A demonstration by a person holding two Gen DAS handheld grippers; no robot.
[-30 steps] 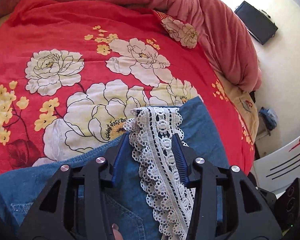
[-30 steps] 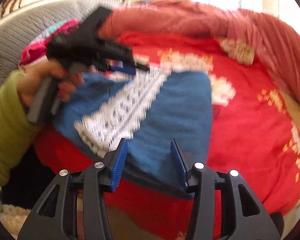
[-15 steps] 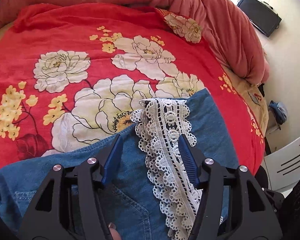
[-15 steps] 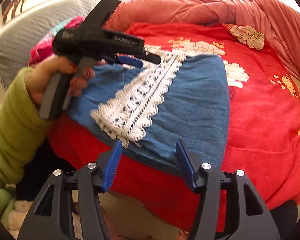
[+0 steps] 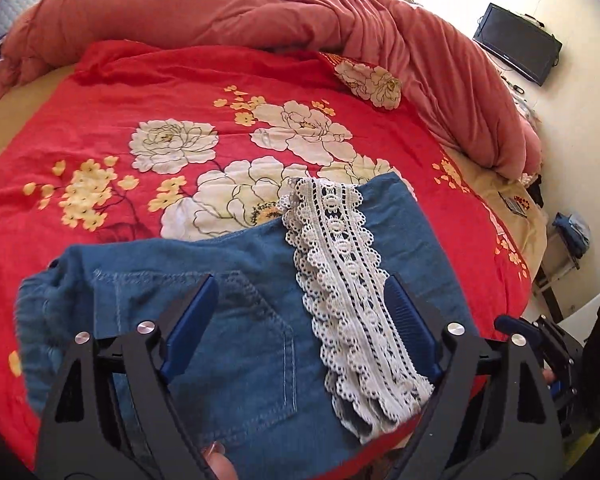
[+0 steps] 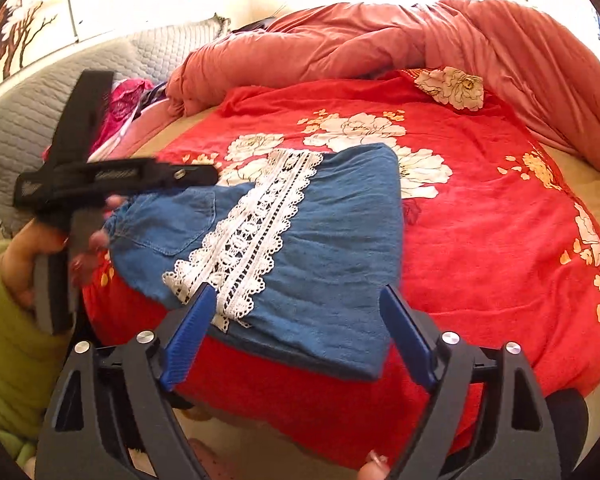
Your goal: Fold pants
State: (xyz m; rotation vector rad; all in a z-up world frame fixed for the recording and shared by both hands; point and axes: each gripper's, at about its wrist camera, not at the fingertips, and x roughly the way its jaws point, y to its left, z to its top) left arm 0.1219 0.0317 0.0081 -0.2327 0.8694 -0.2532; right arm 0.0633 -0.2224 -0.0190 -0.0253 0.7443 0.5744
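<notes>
A: We are looking at the denim pants (image 6: 300,240) lying folded near the front edge of the bed, on the red floral bedspread (image 5: 140,100), with the white lace trim (image 5: 348,280) running across the top layer.

B: Both tools have just been opening. The left gripper (image 5: 300,328) is standing wide, its blue pads hanging over the back pocket and the lace, pressing on neither. The right gripper (image 6: 296,332) is gaping too, poised above the near edge of the fold with nothing between its jaws.

A: So we are letting go. We are judging that the fold is laid and wants checking before anything more.

B: Agreed. We are keeping the jaws wide while lifting clear, so no pad is snagging that lace. It is open-worked and would probably catch easily.

A: The waistband end by the left hand (image 6: 40,248) is looking bunched. If another fold is coming, we are smoothing that side first, then gripping denim, not trim.
</notes>
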